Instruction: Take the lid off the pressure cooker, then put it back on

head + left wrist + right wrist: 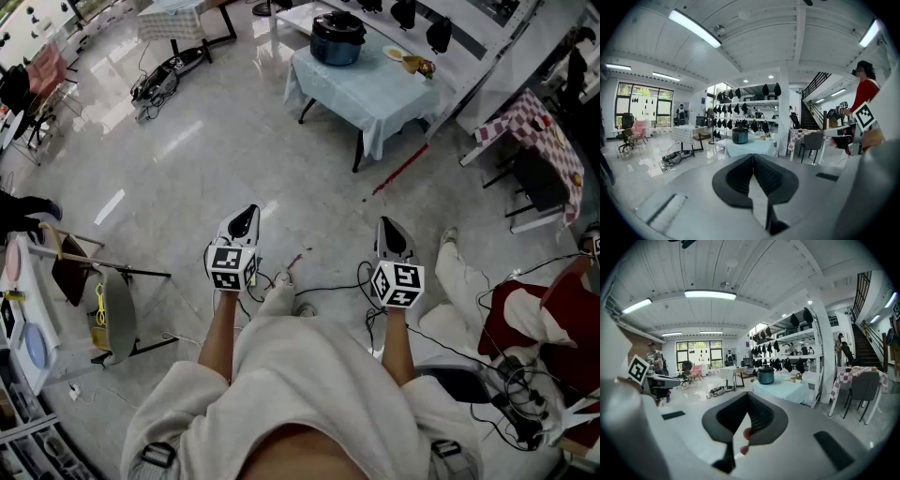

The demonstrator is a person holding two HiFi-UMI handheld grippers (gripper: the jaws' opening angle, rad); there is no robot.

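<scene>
While the dark blue round pressure cooker [337, 39] is sitting with its black lid [339, 21] in place on the table draped in a pale blue cloth [380, 98], the person is standing well apart from it across the glossy grey floor [206, 141], so the task looks not yet begun. Both arms are reaching forward at waist level with the 2 tools aiming roughly toward the table, which is likely just a carrying posture for the walk over.

The left claw [246, 217] is clenched. In the left gripper view its 2 ribbed black pads [738, 176] are pressing flat against each other with nothing between them. The right claw [388, 228] is likewise clamped tight on nothing, and in the right gripper view its pads [761, 416] are meeting along 1 seam. Neither claw is touching anything.

Reaching the lid is probably going to require approaching the table and opening a claw first.
</scene>
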